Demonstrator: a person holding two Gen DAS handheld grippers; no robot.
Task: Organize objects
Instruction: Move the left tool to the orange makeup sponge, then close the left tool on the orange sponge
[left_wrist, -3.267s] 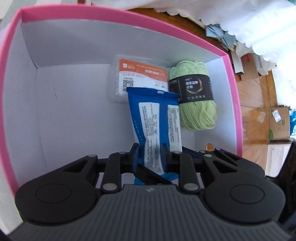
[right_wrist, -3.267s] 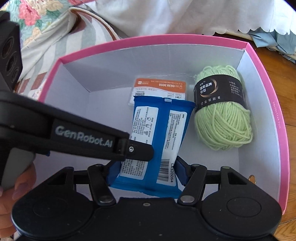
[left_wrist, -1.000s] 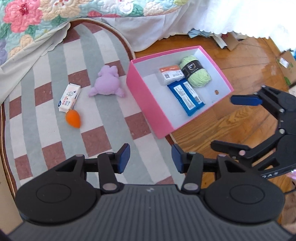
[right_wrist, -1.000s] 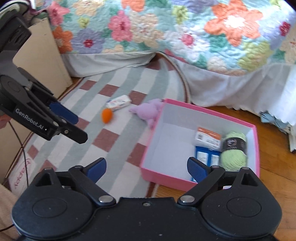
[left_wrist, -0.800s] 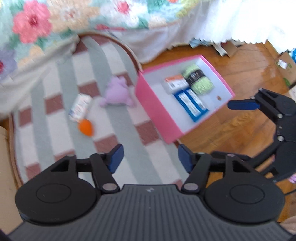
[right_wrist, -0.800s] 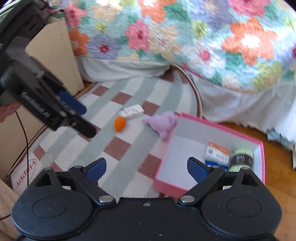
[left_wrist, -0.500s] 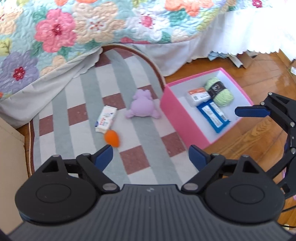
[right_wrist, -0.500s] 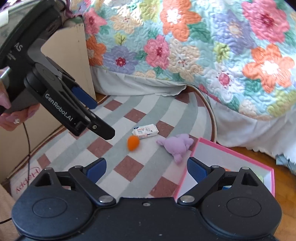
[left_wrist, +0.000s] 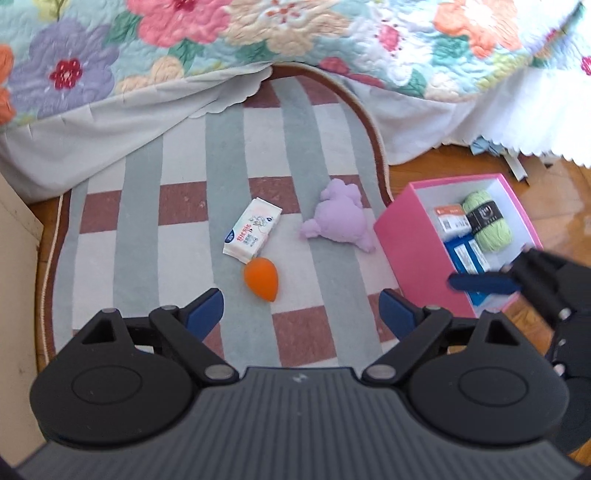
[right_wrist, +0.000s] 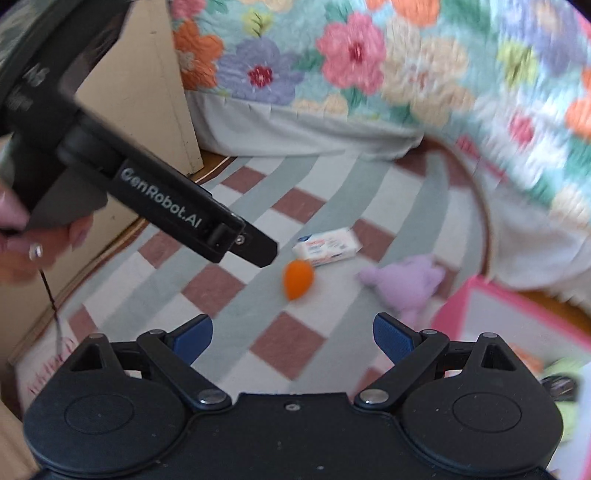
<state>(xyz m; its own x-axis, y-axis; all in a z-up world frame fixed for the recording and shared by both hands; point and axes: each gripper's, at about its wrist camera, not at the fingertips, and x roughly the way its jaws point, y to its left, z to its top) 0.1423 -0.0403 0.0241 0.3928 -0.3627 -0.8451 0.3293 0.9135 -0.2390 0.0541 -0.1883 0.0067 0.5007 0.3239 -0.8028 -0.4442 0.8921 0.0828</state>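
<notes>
On the striped rug lie an orange egg-shaped sponge (left_wrist: 261, 277) (right_wrist: 297, 278), a white tissue pack (left_wrist: 252, 227) (right_wrist: 328, 246) just beyond it, and a purple plush toy (left_wrist: 341, 220) (right_wrist: 406, 282) to their right. The pink box (left_wrist: 413, 243) (right_wrist: 458, 306) stands at the rug's right edge and holds green yarn (left_wrist: 487, 220), a blue pack (left_wrist: 465, 258) and a small orange-labelled box (left_wrist: 450, 218). My left gripper (left_wrist: 301, 314) hangs open and empty above the rug, nearer than the sponge. My right gripper (right_wrist: 291, 338) is open and empty too, beside the box.
A bed with a floral quilt (left_wrist: 258, 33) and white skirt borders the rug at the back. A beige cabinet (right_wrist: 140, 96) stands at the left. Wooden floor (left_wrist: 554, 206) lies right of the box. A hand (right_wrist: 37, 240) holds the left tool.
Both grippers have left the box and swung left over the rug, sinking a little. The left jaws have spread wide. The sponge, tissue pack and plush now lie ahead of them.
</notes>
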